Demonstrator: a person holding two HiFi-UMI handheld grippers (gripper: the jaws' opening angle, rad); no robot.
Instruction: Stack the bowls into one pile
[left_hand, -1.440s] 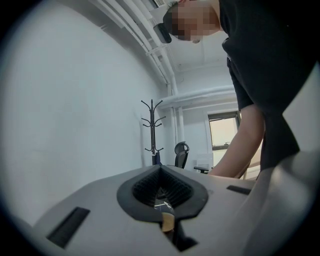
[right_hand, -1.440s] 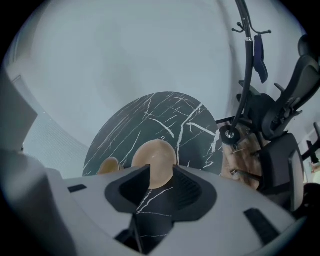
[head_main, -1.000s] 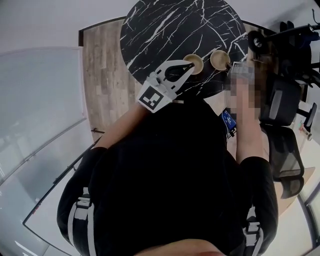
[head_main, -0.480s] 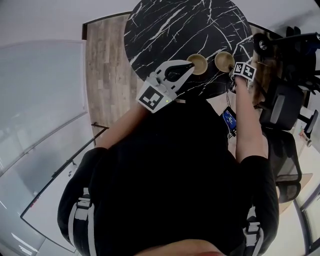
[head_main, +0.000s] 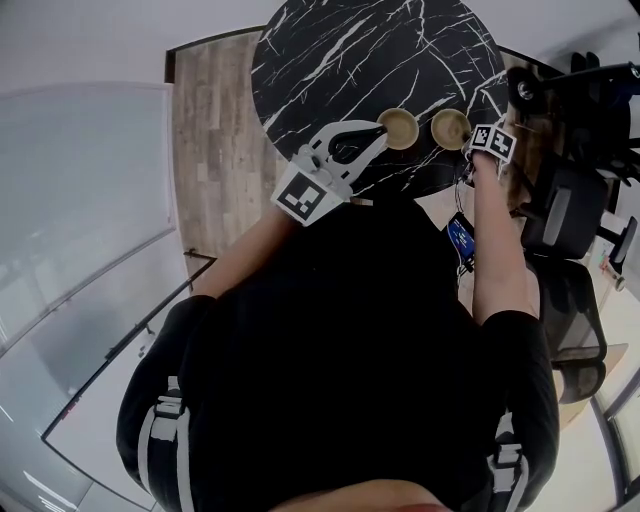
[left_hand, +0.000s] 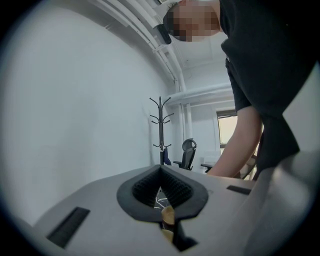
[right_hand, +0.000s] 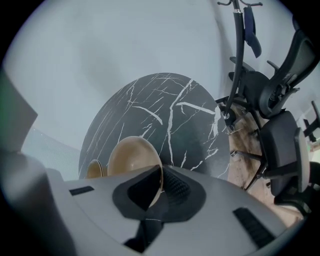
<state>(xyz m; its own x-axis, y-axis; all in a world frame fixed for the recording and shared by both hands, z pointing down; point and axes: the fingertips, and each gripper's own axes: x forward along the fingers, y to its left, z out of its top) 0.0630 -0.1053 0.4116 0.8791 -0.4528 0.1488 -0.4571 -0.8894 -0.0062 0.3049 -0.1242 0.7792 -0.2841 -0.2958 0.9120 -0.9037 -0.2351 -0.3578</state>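
Observation:
Two tan bowls stand side by side near the front edge of the black marble table (head_main: 350, 50). My left gripper (head_main: 383, 128) is shut on the rim of the left bowl (head_main: 400, 128). In the left gripper view a sliver of tan bowl rim (left_hand: 168, 215) shows between the closed pads of the left gripper (left_hand: 165, 202). My right gripper (head_main: 470, 140) reaches steeply down at the right bowl (head_main: 450, 128). Its jaws have just been closing. In the right gripper view my right gripper (right_hand: 159, 187) pinches the right bowl (right_hand: 132, 157) by its rim. The left bowl (right_hand: 94, 169) sits just beyond it.
Black office chairs (head_main: 570, 210) crowd the table's right side, and a coat stand (right_hand: 239, 50) rises behind them. Wooden floor (head_main: 210, 150) runs to the left of the table, next to a glass partition (head_main: 80, 200). The far half of the marble top holds nothing.
Nothing clearly differs in the head view: both bowls stay in place and both grippers stay at their rims.

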